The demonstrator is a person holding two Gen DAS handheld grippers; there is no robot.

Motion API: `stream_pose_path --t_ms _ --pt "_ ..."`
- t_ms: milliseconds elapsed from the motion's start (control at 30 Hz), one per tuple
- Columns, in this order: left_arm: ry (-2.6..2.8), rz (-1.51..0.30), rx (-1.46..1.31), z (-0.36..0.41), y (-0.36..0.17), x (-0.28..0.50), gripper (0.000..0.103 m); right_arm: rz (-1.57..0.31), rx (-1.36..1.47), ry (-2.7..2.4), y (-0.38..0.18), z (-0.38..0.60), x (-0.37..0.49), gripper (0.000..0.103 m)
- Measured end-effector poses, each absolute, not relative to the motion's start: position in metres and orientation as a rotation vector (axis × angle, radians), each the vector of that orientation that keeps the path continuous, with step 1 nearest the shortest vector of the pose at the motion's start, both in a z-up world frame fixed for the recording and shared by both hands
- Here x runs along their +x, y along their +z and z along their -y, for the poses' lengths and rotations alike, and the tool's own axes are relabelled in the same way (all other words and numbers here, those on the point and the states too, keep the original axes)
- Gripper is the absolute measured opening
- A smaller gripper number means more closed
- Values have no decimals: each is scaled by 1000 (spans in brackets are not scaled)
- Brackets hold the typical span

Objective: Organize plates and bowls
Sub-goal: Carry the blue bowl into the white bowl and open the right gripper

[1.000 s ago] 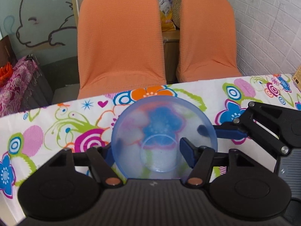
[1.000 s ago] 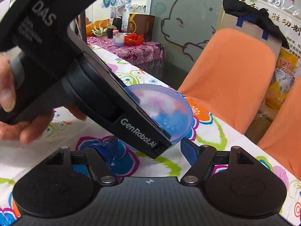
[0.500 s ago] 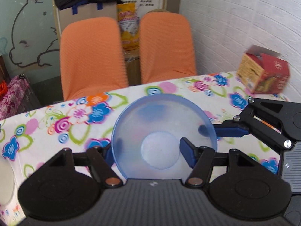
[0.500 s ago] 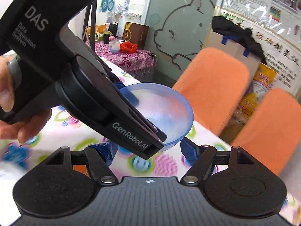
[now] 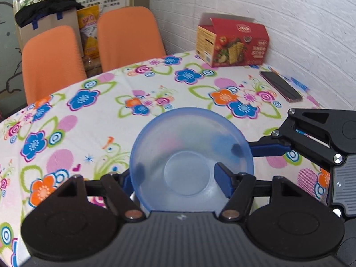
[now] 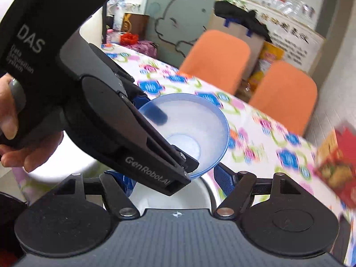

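Left tongs have swung bowl toward red box.

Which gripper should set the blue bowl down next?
Left. The left gripper has its jaws clamped on the blue bowl, one inside and one outside. The right gripper is alongside, jaws open and empty.

- The near rim of the blue bowl is hidden behind the left gripper body
- In the right wrist view, the bowl's left side is covered by the left gripper's housing
- The red carton is blurred and cut off at the frame edge
- The white dish under the bowl is mostly hidden; its kind cannot be told
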State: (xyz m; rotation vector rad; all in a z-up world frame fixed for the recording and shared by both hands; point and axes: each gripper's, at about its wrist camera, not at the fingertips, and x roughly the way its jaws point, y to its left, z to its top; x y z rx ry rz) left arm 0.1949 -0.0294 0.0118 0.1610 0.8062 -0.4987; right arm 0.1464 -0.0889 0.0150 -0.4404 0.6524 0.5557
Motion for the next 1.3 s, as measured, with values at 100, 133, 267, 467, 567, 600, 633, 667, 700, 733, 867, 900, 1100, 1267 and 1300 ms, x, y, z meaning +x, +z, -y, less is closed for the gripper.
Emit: stream_pose_path --t_ms 100,133,267,467,567,600,633,667,700,733,867,900,1100,1267,1300 --pt "-508 -823 170 37 7 189 68 -657 -420 542 7 103 136 61" --pt "-511 -830 173 39 5 189 68 -655 -414 540 5 106 134 61" --pt "-510 -848 171 37 0 190 68 -652 -377 548 -3 115 127 61" --pt "-507 -854 152 27 -6 190 68 -633 -343 565 -14 123 111 61" --pt "-494 -855 171 28 -9 188 68 -624 -331 573 -19 122 110 61" --pt "-491 -855 177 28 -10 188 68 -621 -332 575 -21 121 109 61" --pt "-490 -855 181 28 -10 188 68 -620 -333 577 -22 121 109 61" --pt "-492 -857 184 28 -11 188 68 -621 -332 580 -23 121 108 61" --pt "-495 -862 187 29 -12 190 68 -624 -328 583 -25 121 107 61" --pt "-496 -868 187 29 -13 192 68 -626 -325 589 -25 122 107 61" --pt "-510 -896 157 28 -16 200 82 -642 -325 588 -27 125 113 61" --pt "-513 -901 152 27 -16 201 83 -646 -323 583 -27 125 113 61" --pt "-523 -918 169 27 -12 198 85 -656 -326 589 -25 130 110 60" --pt "-544 -912 179 21 -5 195 88 -669 -379 587 -19 129 103 60" --pt "-542 -916 175 20 -4 195 90 -670 -392 590 -18 129 100 60"
